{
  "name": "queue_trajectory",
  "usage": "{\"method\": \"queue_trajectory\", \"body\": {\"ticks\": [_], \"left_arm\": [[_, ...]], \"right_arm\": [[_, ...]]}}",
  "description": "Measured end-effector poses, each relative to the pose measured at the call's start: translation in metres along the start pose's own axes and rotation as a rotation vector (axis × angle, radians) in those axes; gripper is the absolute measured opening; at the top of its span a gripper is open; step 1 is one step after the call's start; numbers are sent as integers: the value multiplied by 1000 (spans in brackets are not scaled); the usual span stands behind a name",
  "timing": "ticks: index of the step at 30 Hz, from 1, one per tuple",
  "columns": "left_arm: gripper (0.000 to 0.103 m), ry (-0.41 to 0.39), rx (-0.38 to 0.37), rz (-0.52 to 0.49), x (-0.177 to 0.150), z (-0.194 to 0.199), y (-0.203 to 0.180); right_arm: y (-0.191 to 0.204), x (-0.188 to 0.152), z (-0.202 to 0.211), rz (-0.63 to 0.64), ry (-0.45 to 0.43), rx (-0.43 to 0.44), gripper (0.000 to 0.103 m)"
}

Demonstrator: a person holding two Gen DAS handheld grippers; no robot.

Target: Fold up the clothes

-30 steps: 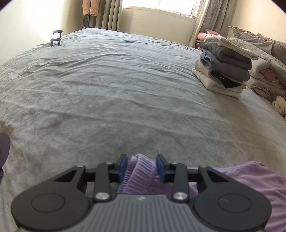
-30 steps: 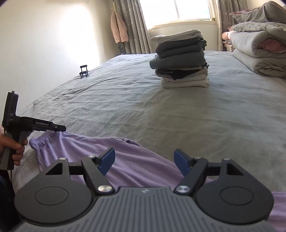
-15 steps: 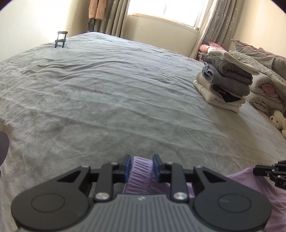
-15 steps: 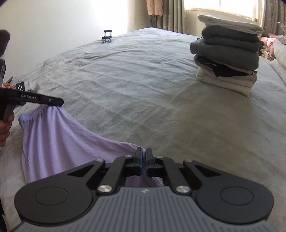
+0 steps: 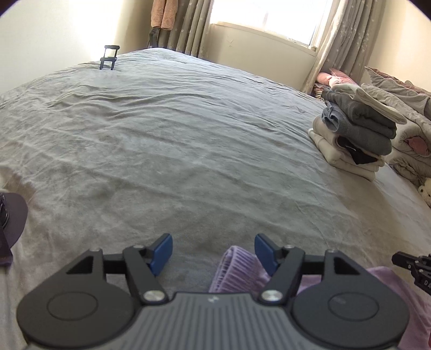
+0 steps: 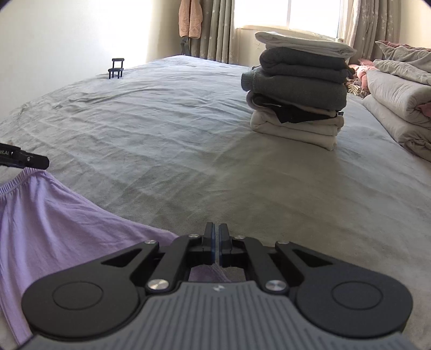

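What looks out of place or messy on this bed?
Mostly the lilac garment: it lies spread and rumpled at the near edge of the grey bedspread, unlike the neat stack of folded clothes. A tiny black chair-shaped object stands oddly at the far corner.

light: daylight from window (image 5: 269,18) | glare: blown-out | edges: fisheye-bent, dark corners

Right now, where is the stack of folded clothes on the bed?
The stack of folded clothes sits on the grey bedspread, upper right in both wrist views, just left of the rolled bedding and below the window.
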State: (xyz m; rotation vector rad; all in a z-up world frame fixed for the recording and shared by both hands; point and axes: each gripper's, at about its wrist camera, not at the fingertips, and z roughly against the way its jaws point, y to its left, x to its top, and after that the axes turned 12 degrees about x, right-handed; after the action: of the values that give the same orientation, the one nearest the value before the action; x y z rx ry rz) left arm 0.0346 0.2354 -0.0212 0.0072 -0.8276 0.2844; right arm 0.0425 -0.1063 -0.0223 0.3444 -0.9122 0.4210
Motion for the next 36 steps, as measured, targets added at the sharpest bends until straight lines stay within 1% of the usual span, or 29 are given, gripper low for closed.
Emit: {"method": "queue_trajectory", "body": {"ticks": [1,3,5,8,10,13,16,18,19,20,22,23,24,26,27,28,29,30,31,33,34,36], "left_arm": [[69,-10,-3,12,1,3,2],[69,-32,-6,24,2,10,5],[69,-65,-11,-16,-1,20,-7],[69,-118,-35,-83,-10,36,-33],[69,-130,-79,-151,-22,46,-58],[69,-124,-127,-247,-46,55,-93],[69,-68,-150,-325,-67,52,-117],[69,-36,-131,-361,-76,45,-126],[69,-28,-114,-371,-78,42,-129],[69,-27,-101,-368,-78,40,-129],[69,-8,-94,-331,-72,39,-129],[69,3,-97,-310,-70,40,-130],[69,13,-105,-289,-68,42,-131],[69,18,-111,-282,-70,45,-138],[69,15,-105,-294,-73,46,-143],[69,11,-101,-309,-76,48,-148],[69,8,-100,-325,-79,49,-154],[69,4,-98,-342,-82,50,-159],[70,2,-100,-351,-85,51,-163],[70,2,-114,-358,-89,54,-169],[71,1,-124,-360,-90,56,-173],[71,-6,-152,-364,-93,61,-179]], "right_arm": [[-1,-1,13,-14,-24,0,15],[-6,-6,37,-29,-28,-30,16],[-18,-20,67,-79,-25,-92,16],[-47,-53,111,-233,-35,-163,16],[-63,-78,130,-325,-18,-205,16],[-76,-109,146,-405,23,-239,16],[-85,-118,161,-453,-3,-239,16],[-89,-121,169,-437,4,-290,16],[-93,-124,174,-431,13,-322,16],[-99,-130,182,-461,6,-337,16],[-114,-141,201,-538,-20,-353,16],[-121,-145,209,-570,-33,-371,16],[-128,-150,218,-594,-37,-413,16],[-143,-161,234,-645,-54,-453,16],[-150,-167,242,-671,-63,-471,12],[-157,-172,251,-696,-76,-478,2],[-164,-177,258,-722,-85,-502,3],[-171,-182,269,-753,-96,-558,3],[-177,-187,279,-791,-111,-609,9],[-186,-197,300,-883,-159,-685,10],[-188,-200,307,-915,-181,-705,20],[-189,-205,316,-965,-220,-690,20]]}}
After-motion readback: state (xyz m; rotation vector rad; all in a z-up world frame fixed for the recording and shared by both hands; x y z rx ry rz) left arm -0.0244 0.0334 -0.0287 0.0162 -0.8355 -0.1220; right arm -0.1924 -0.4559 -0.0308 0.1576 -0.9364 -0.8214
